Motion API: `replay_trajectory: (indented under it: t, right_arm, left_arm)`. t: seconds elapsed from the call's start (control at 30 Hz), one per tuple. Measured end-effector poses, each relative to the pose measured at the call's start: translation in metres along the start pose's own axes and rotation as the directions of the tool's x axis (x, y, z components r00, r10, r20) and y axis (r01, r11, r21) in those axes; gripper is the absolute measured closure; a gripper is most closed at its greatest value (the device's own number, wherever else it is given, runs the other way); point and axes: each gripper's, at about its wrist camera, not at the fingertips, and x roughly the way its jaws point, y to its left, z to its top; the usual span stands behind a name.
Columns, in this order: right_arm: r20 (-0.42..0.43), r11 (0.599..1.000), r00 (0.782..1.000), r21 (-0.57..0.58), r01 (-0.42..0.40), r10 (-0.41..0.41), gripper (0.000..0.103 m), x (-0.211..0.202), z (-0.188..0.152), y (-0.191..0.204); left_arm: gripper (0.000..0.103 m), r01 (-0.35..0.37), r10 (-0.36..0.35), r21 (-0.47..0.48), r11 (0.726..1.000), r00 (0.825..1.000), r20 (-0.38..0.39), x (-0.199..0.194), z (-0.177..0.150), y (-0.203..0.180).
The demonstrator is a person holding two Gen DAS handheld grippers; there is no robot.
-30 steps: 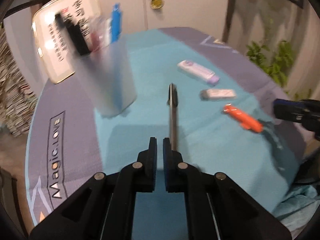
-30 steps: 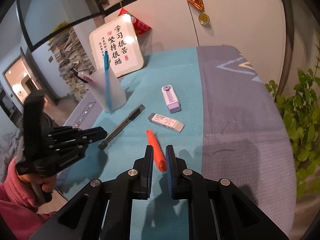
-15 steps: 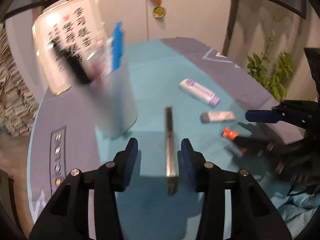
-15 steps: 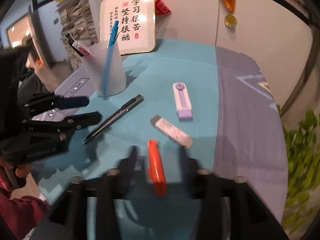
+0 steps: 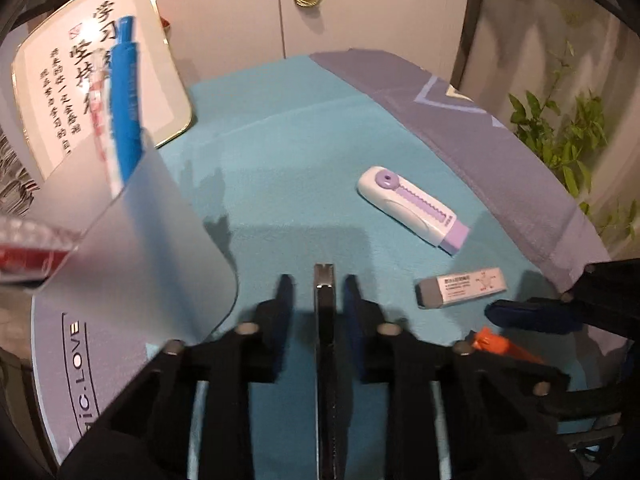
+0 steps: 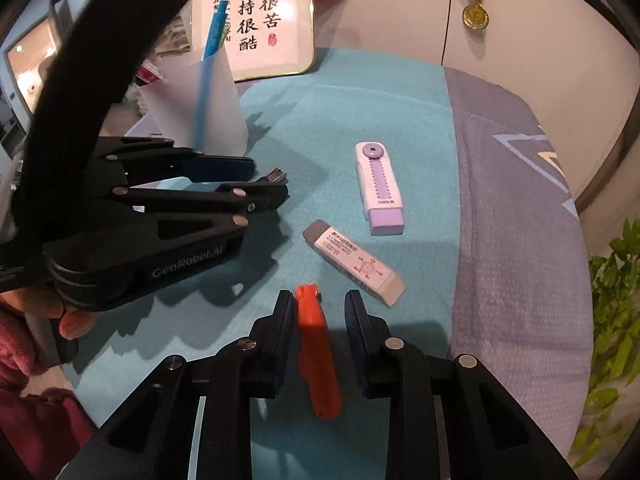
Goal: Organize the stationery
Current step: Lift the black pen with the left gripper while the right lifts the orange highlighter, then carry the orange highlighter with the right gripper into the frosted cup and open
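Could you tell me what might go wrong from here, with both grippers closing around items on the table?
The left gripper, its jaws just closing, straddles the dark pen right beside the frosted cup; lifting carelessly might knock the cup over.

The orange cutter sits nearer one finger of the right gripper, also just closing, so it could twist or slip.

Both grippers work close together and might collide.

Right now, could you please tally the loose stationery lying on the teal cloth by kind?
Dark metal pen: 1
Orange utility knife: 1
White-and-purple retractable eraser: 1
Sleeved block eraser: 1
Total: 4
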Motion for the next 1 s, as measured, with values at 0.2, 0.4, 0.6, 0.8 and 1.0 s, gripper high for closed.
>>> replay_trajectory:
  t: [0.2, 0.4, 0.6, 0.8, 1.0]
  right_arm:
    - [-0.002, 1.0, 1.0, -0.006, -0.021, 0.021, 0.09, -0.002, 0.007, 0.008]
    - [0.093, 0.995, 0.994, 0.074, -0.066, 0.06, 0.09, -0.031, 0.008, -0.001]
    - [0.175, 0.986, 0.983, 0.144, -0.085, 0.059, 0.09, -0.058, 0.008, -0.006]
    - [0.229, 0.983, 0.972, 0.157, -0.095, 0.057, 0.09, -0.076, 0.012, 0.002]
    - [0.303, 0.984, 0.951, 0.134, -0.115, 0.07, 0.09, -0.098, 0.032, 0.02]
  left_arm:
    - [0.094, -0.003, 0.002, 0.035, 0.999, 1.0, 0.026, -0.017, -0.004, -0.005]
    - [0.094, 0.016, -0.015, -0.004, 1.0, 0.992, 0.123, -0.064, -0.009, 0.006]
    - [0.094, 0.028, -0.019, -0.04, 0.999, 0.979, 0.204, -0.106, -0.021, 0.016]
    - [0.094, 0.032, -0.014, -0.064, 0.997, 0.966, 0.257, -0.132, -0.03, 0.019]
    - [0.094, 0.021, 0.01, -0.096, 0.995, 0.949, 0.314, -0.16, -0.038, 0.032]
